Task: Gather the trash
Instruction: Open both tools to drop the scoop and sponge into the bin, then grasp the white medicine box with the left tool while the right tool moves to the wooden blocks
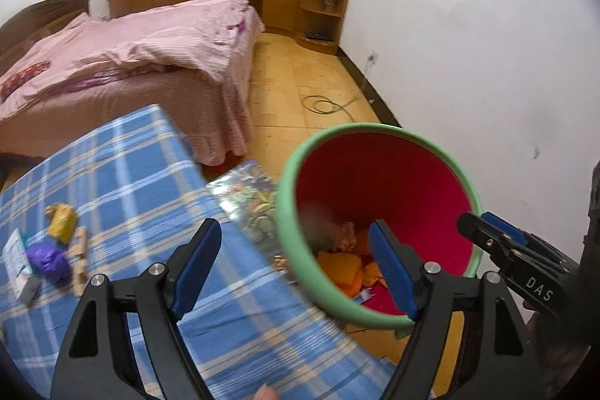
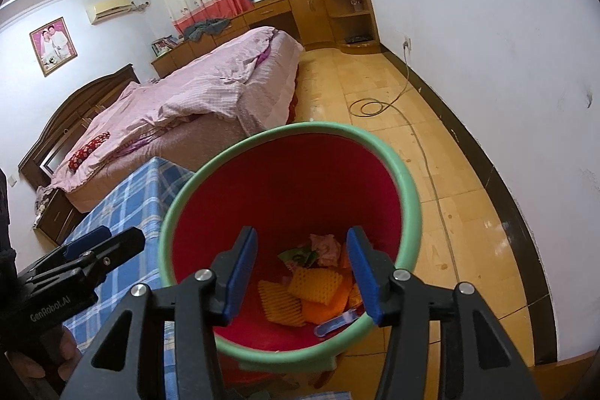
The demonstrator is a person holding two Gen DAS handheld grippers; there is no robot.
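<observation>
The right tool (image 2: 300, 272) hangs over the red bin (image 2: 225, 160), jaws apart and empty; the left tool (image 1: 296, 265) is spread wide, also empty, over the edge of the blue-checked tabletop (image 1: 123, 152). Remaining trash lies at the tabletop's left: a crumpled purple wrapper (image 1: 47, 259), a yellow packet (image 1: 62, 222) and a small white box (image 1: 17, 263), judged light and crushable, best pinched across the bulk. Legible markings: "DAS" and "GenRobot.AI" on the tool bodies.
</observation>
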